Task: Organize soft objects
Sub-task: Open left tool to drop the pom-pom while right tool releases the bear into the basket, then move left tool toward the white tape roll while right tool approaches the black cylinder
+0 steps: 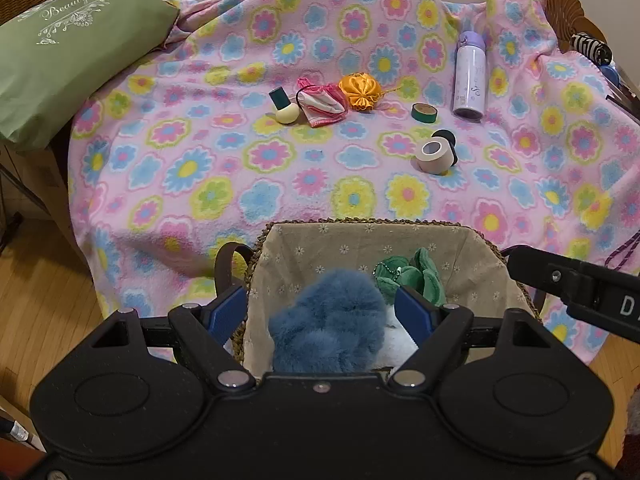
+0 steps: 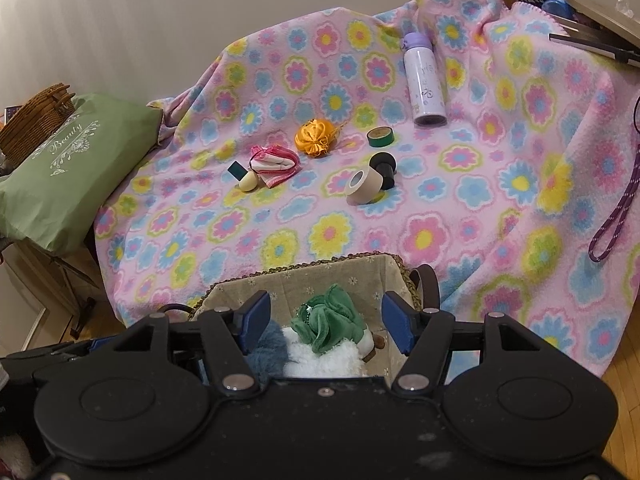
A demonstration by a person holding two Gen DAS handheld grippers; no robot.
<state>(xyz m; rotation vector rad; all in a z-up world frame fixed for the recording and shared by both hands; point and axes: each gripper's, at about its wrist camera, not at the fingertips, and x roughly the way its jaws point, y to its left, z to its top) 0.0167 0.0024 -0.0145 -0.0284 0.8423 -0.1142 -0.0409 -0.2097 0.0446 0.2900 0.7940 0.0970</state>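
Jaws of both grippers gape apart above the basket (image 1: 476, 240), inside its rim.

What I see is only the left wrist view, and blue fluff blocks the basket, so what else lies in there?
Observer: A white fluffy item lies under the green plush, beside the blue fluffy thing.
Operator: Is the right gripper holding anything?
Observer: No. The right gripper is open over the basket, its fingers clear of the plush.
Operator: Anything at the blanket's right edge?
Observer: A purple cord lies looped on the blanket.
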